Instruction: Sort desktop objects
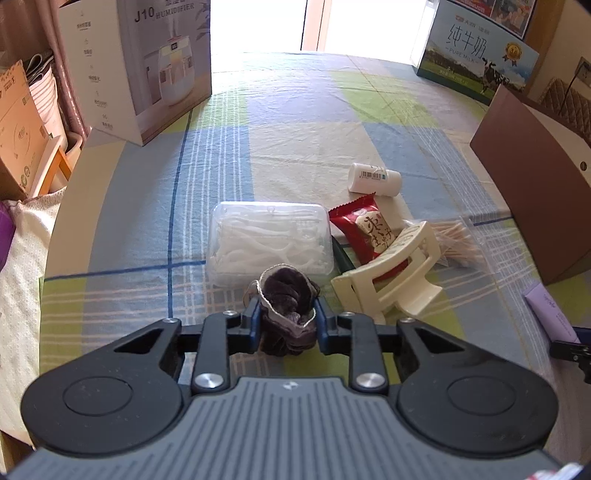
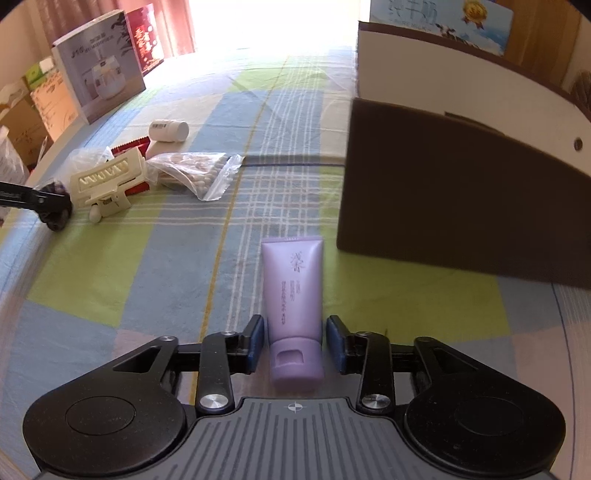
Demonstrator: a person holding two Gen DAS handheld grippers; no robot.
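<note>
While the left hand-held gripper [image 1: 287,317] is closed on the dark scrunchie [image 1: 286,295], the purple tube [image 2: 293,295] on the counter [image 2: 184,258] (long axis running near-to-far) is straddled, ungripped, by the open right hand-held gripper [image 2: 294,341].

bright window glare [image 1: 314,22] beyond a plaid-clothed table [image 1: 295,122], pink curtain [image 1: 70,92] left

Left gripper [image 1: 288,325] and right gripper [image 2: 295,341]: black linkage arms, silver screws, blue finger pads, ribbed grey housing with crosshair mark.

Humidifier box [image 1: 162,66], milk carton [image 1: 476,55], plaid tablecloth [image 1: 295,122].
</note>
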